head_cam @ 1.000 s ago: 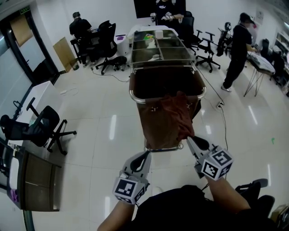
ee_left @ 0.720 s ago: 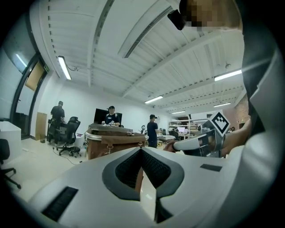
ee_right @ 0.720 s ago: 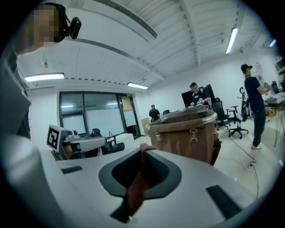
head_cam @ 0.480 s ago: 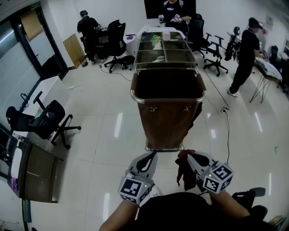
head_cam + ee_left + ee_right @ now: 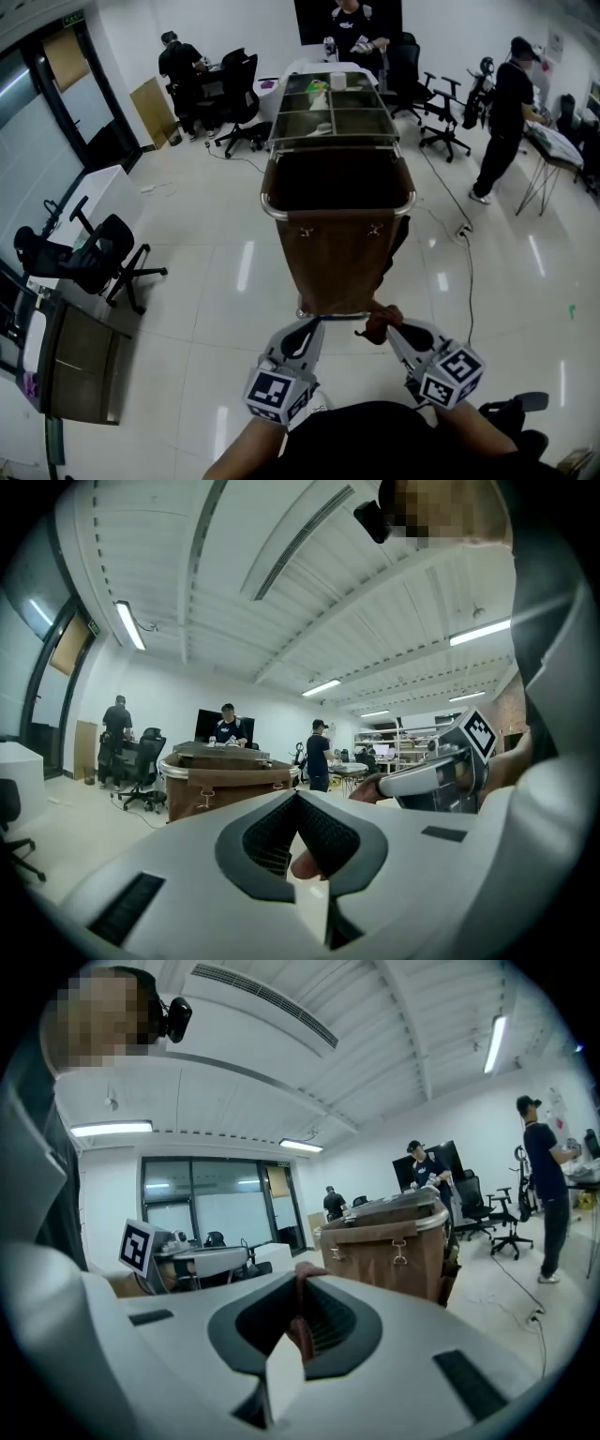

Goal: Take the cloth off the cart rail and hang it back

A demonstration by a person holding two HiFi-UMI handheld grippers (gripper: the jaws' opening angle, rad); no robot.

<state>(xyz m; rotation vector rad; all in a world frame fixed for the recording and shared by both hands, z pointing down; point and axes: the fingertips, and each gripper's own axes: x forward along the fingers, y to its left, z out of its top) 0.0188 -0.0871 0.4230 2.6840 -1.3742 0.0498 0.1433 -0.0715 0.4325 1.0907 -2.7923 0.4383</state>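
Note:
A reddish-brown cloth [image 5: 379, 323] is bunched in my right gripper [image 5: 391, 327], which is shut on it just right of the cart's low rail [image 5: 328, 315]. In the right gripper view a strip of the cloth [image 5: 301, 1324] is pinched between the closed jaws. The cart [image 5: 337, 253] carries a brown bag under a chrome top rail [image 5: 270, 208], which is bare. My left gripper [image 5: 307, 327] is shut beside the low rail's left part, with no cloth in it that I can see. From the left gripper view the right gripper [image 5: 427, 778] shows close by, with the cart [image 5: 230, 785] beyond.
A cable [image 5: 466, 272] runs over the glossy floor right of the cart. An office chair [image 5: 98, 262] and a desk [image 5: 80, 370] stand at the left. Several people work at desks behind the cart, and one stands at the far right [image 5: 502, 112].
A second ago the cloth lay draped over the cart's top rail with my right gripper on its lower end. It came off, hung near my body, and is now lifted up by the low rail.

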